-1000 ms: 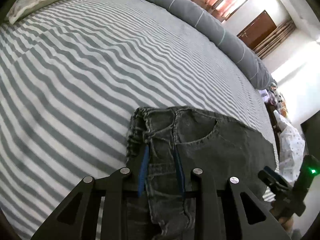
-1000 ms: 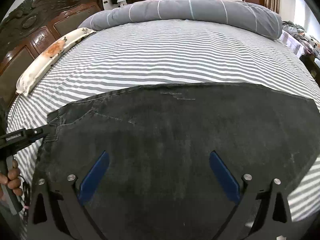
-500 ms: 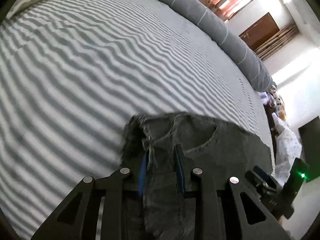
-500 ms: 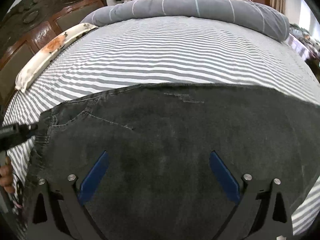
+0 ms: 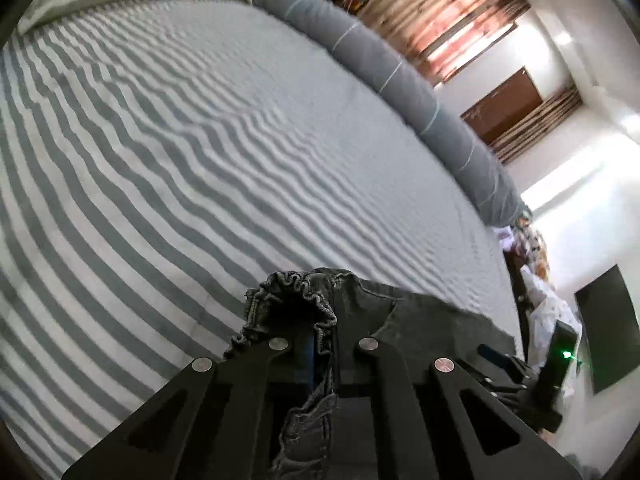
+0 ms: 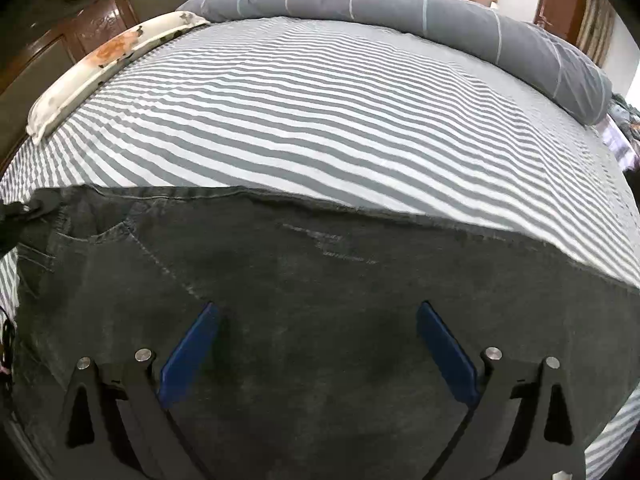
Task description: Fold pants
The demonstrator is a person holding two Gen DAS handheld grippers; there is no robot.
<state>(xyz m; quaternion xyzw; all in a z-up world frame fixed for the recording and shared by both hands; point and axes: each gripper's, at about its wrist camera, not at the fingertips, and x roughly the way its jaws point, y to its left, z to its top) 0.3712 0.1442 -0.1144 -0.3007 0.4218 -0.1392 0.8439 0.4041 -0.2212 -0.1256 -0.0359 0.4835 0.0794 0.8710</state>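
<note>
matt dark denim pants (image 6: 320, 320), striped cloth sheet (image 6: 320, 120), glossy carved wood headboard (image 6: 60, 40).

Bed (image 6: 320, 112), grey-and-white striped sheet. On it: dark pants (image 6: 320, 320) at near edge, grey bolster (image 6: 400, 4) along far side, floral pillow (image 6: 100, 60) by headboard.

Striped bed (image 6: 320, 100), grey bolster (image 6: 400, 4), carved wooden headboard (image 6: 60, 40), curtained window (image 5: 448, 16), white walls.
</note>
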